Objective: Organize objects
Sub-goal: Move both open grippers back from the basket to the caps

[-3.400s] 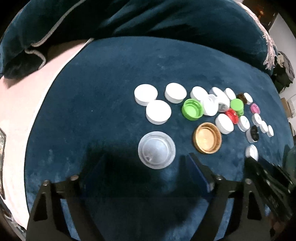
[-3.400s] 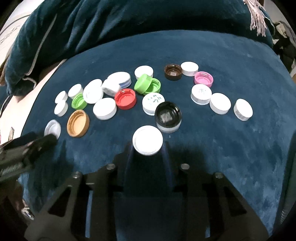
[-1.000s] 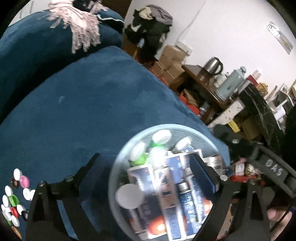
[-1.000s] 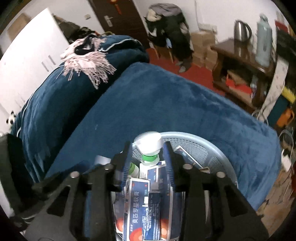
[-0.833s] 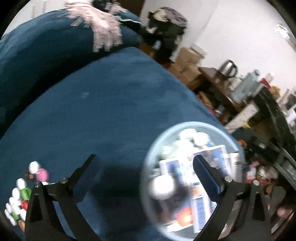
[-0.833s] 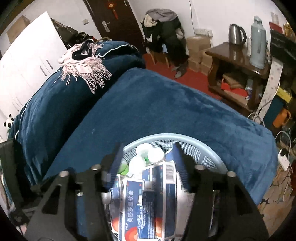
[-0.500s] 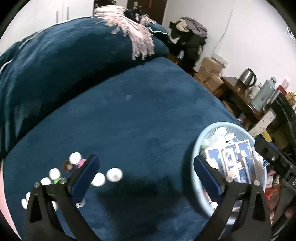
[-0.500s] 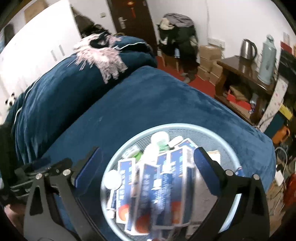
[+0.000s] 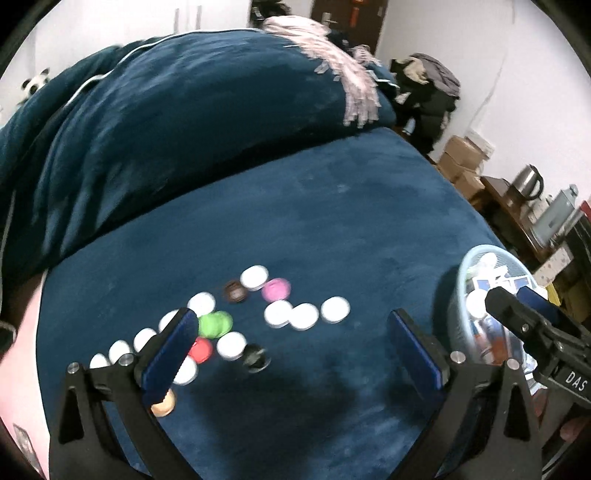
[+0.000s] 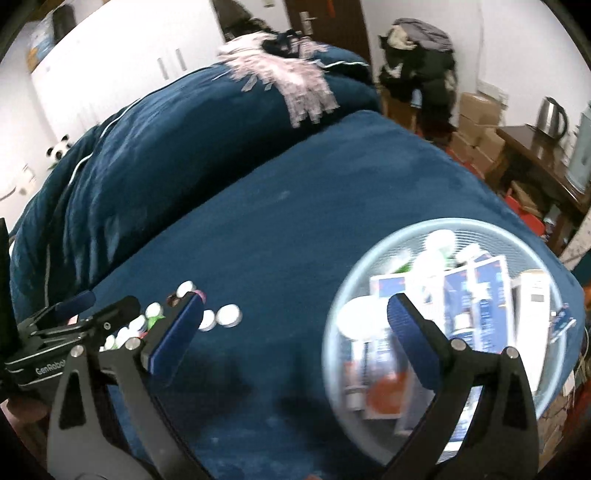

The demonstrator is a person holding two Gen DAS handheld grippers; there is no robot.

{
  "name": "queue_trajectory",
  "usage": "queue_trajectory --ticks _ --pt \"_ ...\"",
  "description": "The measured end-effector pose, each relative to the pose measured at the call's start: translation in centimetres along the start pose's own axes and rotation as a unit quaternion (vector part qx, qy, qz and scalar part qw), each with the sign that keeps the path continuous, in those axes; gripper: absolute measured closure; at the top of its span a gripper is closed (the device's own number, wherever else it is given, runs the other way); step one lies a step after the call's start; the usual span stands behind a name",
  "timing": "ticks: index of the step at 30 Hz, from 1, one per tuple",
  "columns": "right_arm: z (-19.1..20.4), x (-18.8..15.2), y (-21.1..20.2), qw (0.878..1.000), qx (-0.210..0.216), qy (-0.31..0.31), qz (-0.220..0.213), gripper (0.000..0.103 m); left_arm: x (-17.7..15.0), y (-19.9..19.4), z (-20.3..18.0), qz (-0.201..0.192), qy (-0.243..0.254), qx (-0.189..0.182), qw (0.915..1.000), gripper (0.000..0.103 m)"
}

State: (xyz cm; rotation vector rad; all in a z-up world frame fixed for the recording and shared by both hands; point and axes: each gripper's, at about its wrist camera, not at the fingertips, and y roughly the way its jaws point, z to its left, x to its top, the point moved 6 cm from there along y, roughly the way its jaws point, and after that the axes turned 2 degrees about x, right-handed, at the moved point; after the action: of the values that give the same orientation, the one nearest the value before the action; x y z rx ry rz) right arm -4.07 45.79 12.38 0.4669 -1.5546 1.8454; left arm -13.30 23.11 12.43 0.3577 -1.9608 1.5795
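Dark blue plush bedding [image 9: 332,206] covers the whole work surface, with a rumpled quilt [image 9: 177,92] heaped behind it and a pale fringed scarf [image 9: 343,81] draped on top. Beyond the bed stand a dark door [image 10: 325,26], white cupboards [image 10: 122,70], stacked cardboard boxes [image 10: 476,129] and a wooden table carrying a kettle [image 10: 552,116].

Loose bottle caps [image 9: 288,314], mostly white with a pink, a green, a red, a brown and a black one, lie scattered on the bedding. The left gripper [image 9: 291,350] has its jaws spread wide and holds nothing; most caps lie just past its fingertips, some behind its left finger, and none sits between the pads.

A light blue basket [image 10: 373,258] rests near the bed's edge, filled with blue-and-white boxes and white caps. The right gripper [image 10: 295,332] is likewise wide apart and empty; its right finger crosses in front of the basket, its left finger overlaps the cap cluster.
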Motion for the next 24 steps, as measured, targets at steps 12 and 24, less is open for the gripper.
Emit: queue_trajectory --ticks 12,24 --pt "8.9 -10.5 8.3 0.981 0.017 -0.107 0.162 0.0 -12.4 2.7 13.2 0.095 -0.133 0.087 0.9826 0.001" --pt "9.2 -16.6 13.0 0.955 -0.044 -0.149 0.252 0.0 -18.3 5.7 18.2 0.159 -0.169 0.124 0.9649 0.0"
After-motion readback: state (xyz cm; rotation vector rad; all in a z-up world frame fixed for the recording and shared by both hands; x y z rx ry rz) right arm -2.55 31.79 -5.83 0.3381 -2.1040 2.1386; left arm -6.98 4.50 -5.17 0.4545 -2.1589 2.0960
